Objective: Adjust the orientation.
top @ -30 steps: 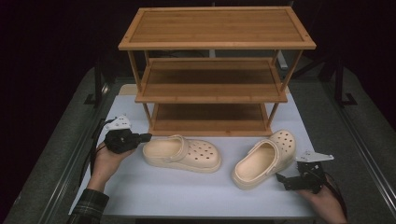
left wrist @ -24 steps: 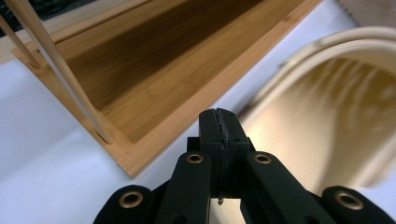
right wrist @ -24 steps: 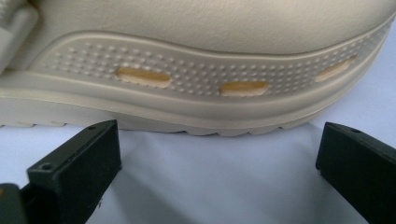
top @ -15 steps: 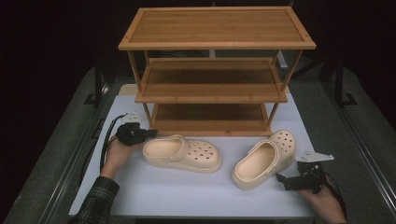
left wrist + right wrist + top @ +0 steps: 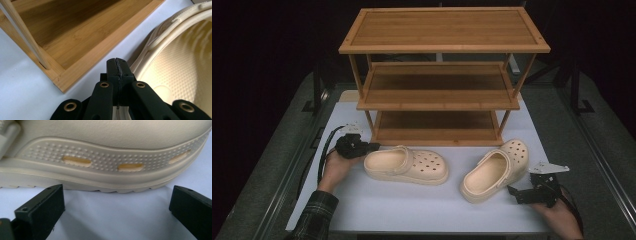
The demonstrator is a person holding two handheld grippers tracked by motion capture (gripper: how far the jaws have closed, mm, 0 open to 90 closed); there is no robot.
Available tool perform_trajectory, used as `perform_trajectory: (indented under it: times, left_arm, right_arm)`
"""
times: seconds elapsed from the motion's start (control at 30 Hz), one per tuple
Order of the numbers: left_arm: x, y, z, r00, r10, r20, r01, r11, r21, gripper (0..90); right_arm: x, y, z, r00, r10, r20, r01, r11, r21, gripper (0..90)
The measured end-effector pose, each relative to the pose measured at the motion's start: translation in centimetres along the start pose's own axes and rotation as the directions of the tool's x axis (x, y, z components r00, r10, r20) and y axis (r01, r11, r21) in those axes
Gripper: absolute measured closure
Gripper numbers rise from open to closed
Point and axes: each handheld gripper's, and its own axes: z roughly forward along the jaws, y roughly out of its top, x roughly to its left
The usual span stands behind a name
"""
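A person at a white table (image 5: 422,210) works two cream clogs in front of a three-tier bamboo shoe rack (image 5: 439,75). The left gripper (image 5: 373,146) sits at the heel of the left clog (image 5: 407,165), its jaws pressed together with nothing between them; in the left gripper view the closed tips (image 5: 117,70) rest just beside the heel rim (image 5: 160,42), the open heel cup lying to the right of the fingers and the rack's bottom shelf (image 5: 82,37) to their left. That clog's long axis runs away from the fingertips, toe pointing toward the other shoe. The right gripper (image 5: 513,192) waits just beside the right clog (image 5: 494,170), jaws spread wide; in the right gripper view the fingers (image 5: 42,205) bracket bare table, with the clog's sole wall (image 5: 107,167) lying broadside just ahead of them, not yet between the pads. Each hand is nearest its own shoe, and the left looks closer to making contact.
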Motion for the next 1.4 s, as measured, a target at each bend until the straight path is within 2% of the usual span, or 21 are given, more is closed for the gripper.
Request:
perform_trajectory:
  times: [0.3, 0.37, 0.73, 0.9, 0.93, 0.97, 1.0, 1.17, 1.2, 1.27, 1.37, 1.4]
  left_arm:
    - [-0.9, -0.7, -0.8, 0.9999, -0.009, 0.01, 0.008, 0.9999, 0.012, 90.0]
    - [-1.3, -1.1, -1.2, 0.9997, -0.018, 0.016, 0.018, 0.9998, 0.013, 90.0]
    - [-3.1, -2.4, -2.6, 0.9996, -0.016, 0.023, 0.015, 0.9992, 0.036, 90.0]
    - [-4.8, -3.4, -3.6, 0.9995, -0.003, 0.033, 0.002, 0.9989, 0.048, 90.0]
    - [-4.8, -3.4, -3.6, 0.9995, -0.003, 0.033, 0.002, 0.9989, 0.048, 90.0]
    - [-5.4, -3.7, -4.0, 0.9992, 0.004, 0.04, -0.006, 0.9987, 0.05, 90.0]
    - [-5.4, -3.7, -4.0, 0.9992, 0.004, 0.04, -0.006, 0.9987, 0.05, 90.0]
    - [-8.0, -5.0, -4.9, 0.9978, 0.009, 0.066, -0.012, 0.9988, 0.048, 90.0]
    - [-8.0, -5.0, -4.9, 0.9978, 0.009, 0.066, -0.012, 0.9988, 0.048, 90.0]
    - [-9.1, -5.4, -5.3, 0.9985, 0.017, 0.052, -0.019, 0.9988, 0.045, 90.0]
    - [-9.3, -5.2, -5.4, 0.9989, 0.021, 0.043, -0.023, 0.9984, 0.052, 90.0]
    - [-9.2, -4.9, -5.6, 0.9993, 0.025, 0.026, -0.025, 0.9993, 0.028, 90.0]
  right_arm:
    - [0.0, 0.0, 0.0, 1.0, 0.0, 0.0, 0.0, 1.0, 0.0, 0.0]
    - [0.0, 0.0, 0.0, 1.0, 0.0, 0.0, 0.0, 1.0, 0.0, 0.0]
    - [0.0, 0.0, 0.0, 1.0, 0.0, -0.001, 0.0, 1.0, 0.0, 0.0]
    - [0.0, 0.0, 0.0, 1.0, 0.0, 0.0, 0.0, 1.0, 0.0, 0.0]
    - [0.0, 0.0, 0.0, 1.0, 0.0, 0.0, 0.0, 1.0, 0.0, 0.0]
    - [0.0, 0.0, 0.0, 1.0, 0.0, 0.0, 0.0, 1.0, 0.0, 0.0]
    - [0.0, 0.0, 0.0, 1.0, 0.0, -0.001, 0.0, 1.0, 0.0, 0.0]
    - [0.0, 0.0, 0.0, 1.0, 0.0, 0.0, 0.0, 1.0, 0.0, 0.0]
    - [0.0, 0.0, 0.0, 1.0, 0.0, 0.0, 0.0, 1.0, 0.001, 0.0]
    - [0.0, 0.0, 0.0, 1.0, -0.001, 0.0, 0.001, 1.0, 0.003, 0.0]
    - [0.0, 0.0, 0.0, 1.0, 0.0, -0.001, 0.0, 1.0, 0.002, 0.0]
    - [0.0, 0.0, 0.0, 1.0, -0.001, 0.0, 0.001, 1.0, 0.002, 0.0]
